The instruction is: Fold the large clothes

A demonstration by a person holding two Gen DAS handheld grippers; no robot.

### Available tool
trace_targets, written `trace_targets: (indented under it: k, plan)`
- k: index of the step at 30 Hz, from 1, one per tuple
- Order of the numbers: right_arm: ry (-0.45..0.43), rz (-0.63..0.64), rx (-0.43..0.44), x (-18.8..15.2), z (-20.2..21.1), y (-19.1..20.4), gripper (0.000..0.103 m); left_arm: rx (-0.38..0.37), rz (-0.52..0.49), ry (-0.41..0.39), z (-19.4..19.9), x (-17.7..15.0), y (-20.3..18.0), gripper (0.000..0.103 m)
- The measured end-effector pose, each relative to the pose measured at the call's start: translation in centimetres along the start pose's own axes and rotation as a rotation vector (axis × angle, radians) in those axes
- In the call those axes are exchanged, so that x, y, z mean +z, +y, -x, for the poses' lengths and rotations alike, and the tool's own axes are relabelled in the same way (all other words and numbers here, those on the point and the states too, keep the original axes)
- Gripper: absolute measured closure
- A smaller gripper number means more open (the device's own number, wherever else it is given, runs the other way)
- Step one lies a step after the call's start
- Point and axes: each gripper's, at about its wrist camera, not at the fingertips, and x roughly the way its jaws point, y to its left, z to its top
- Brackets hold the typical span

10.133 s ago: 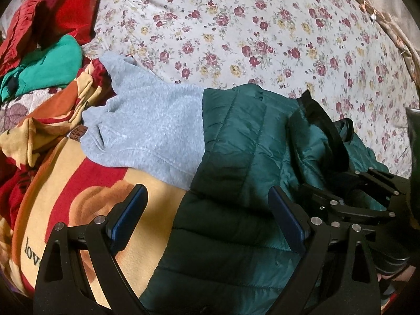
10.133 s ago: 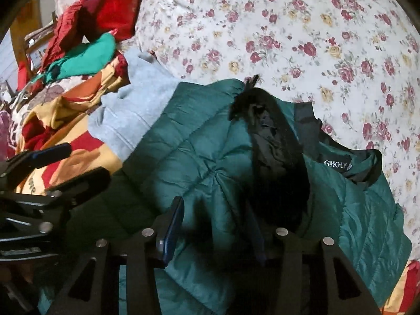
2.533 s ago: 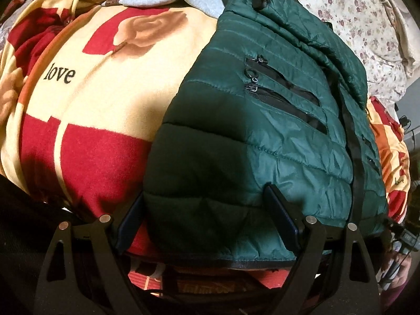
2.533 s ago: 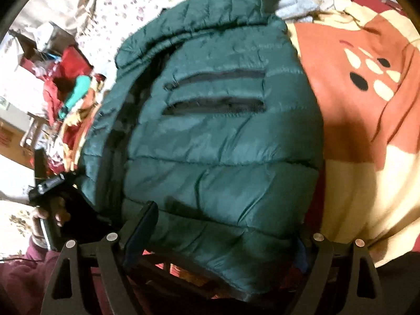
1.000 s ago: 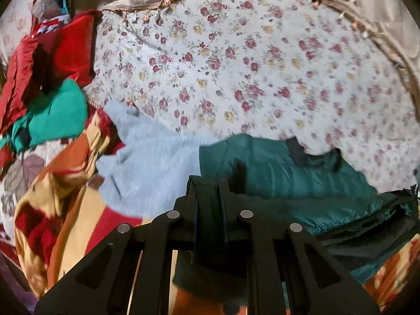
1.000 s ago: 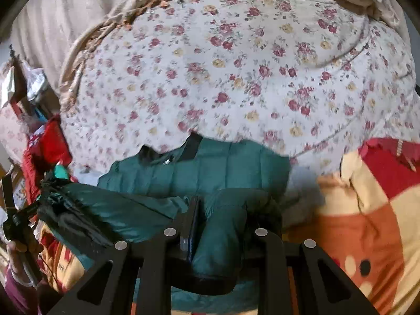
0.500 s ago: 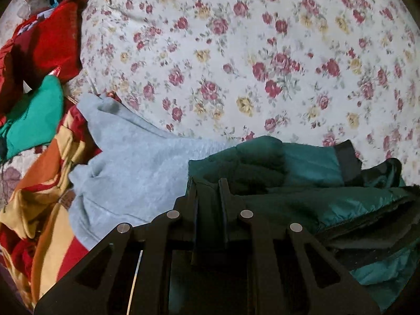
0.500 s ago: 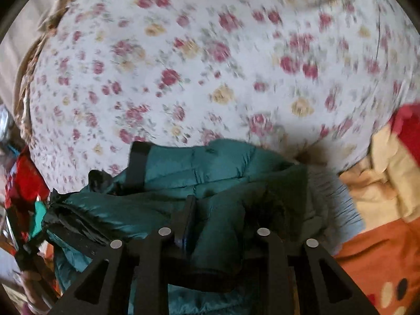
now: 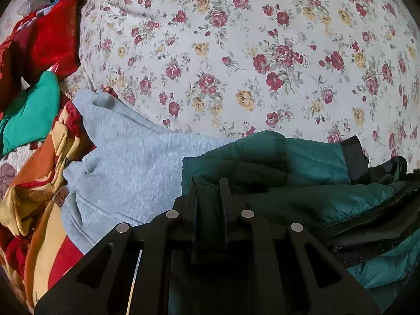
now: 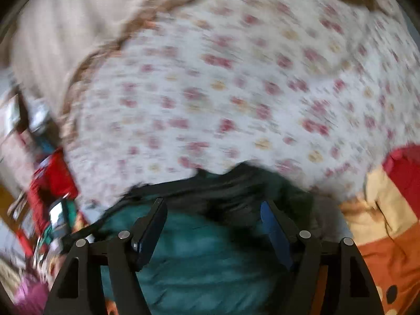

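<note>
Left gripper (image 9: 208,191): pressed nearly together, pinching a fold of the green puffer jacket (image 9: 302,162) between its two black fingers; it points downward at the bed.
Right gripper (image 10: 214,225): spread wide, its jaws having just been opening; the blue-padded fingers (image 10: 273,228) stand apart on either side of the jacket (image 10: 199,257) and do not press on it. This view is blurred.
Green puffer jacket: lies bunched in folded layers on the bed, directly ahead of and under the left gripper, running off to that gripper's right, where a black trim band and black lining show. In the right wrist view it fills the space between and below the open fingers, with a dark edge just ahead of them.
Grey sweatshirt (image 9: 126,162): just left of the left gripper, touching the jacket's left edge, which lies partly over it.
Floral bedsheet (image 9: 236,60): beyond both grippers, white with red and yellow roses.
Patterned blanket (image 9: 34,210): red, orange and cream, far left of the left gripper, under the sweatshirt; also to the right of the right gripper (image 10: 386,223).
Teal garment (image 9: 31,115): well to the left gripper's left, beside a red cloth (image 9: 50,34) further back.
</note>
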Motion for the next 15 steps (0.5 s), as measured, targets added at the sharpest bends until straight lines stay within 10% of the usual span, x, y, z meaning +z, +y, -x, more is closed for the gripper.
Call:
trace_targets:
  k: [5, 10, 13, 15]
  plan:
    - [0.163, 0.289, 0.031, -3.8, -4.6, 7.4, 0.032, 0.002, -0.006, -0.008, 0.2, -0.1, 0.0, 0.088]
    - [0.225, 0.321, -0.019, -3.9, -12.3, 9.3, 0.032, -0.02, -0.028, -0.005, 0.7, 0.0, 0.2, 0.083]
    - [0.246, 0.272, -0.083, -3.9, -16.0, 8.3, 0.032, -0.091, -0.01, -0.014, 2.0, 0.4, 1.2, 0.054]
    - [0.264, 0.242, -0.117, -4.2, -17.7, 7.4, 0.031, -0.11, 0.033, -0.075, 3.7, 0.7, 2.6, 0.012]
